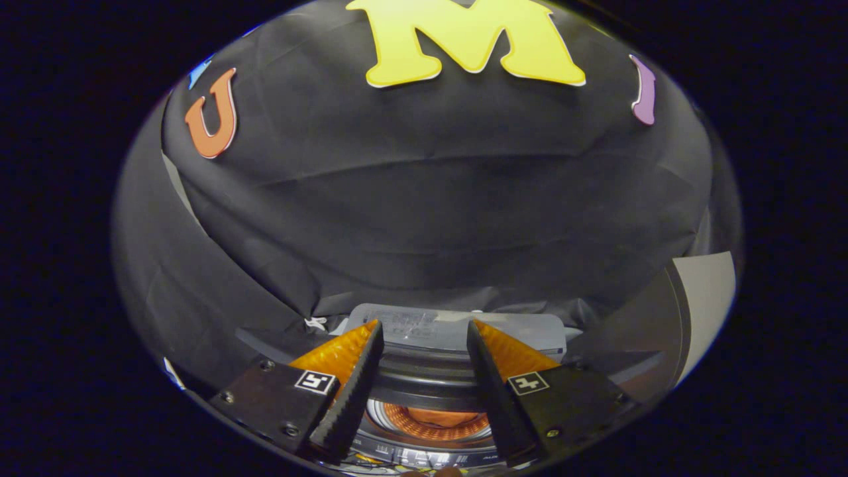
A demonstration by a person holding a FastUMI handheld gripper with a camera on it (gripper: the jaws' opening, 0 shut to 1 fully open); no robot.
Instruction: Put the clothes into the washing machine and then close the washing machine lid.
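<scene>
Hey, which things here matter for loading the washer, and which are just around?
Job: washing machine with round drum opening; orange clothing inside the drum; raised grey lid; gripper, jaws open and empty.
Around: pale panel beside the machine.

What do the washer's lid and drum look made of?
The lid looks like pale, glossy translucent plastic, showing soft highlights. The drum seems shiny metal, reflecting an orange item; hard to be sure. The hand-held gripper hangs open above them.
</scene>
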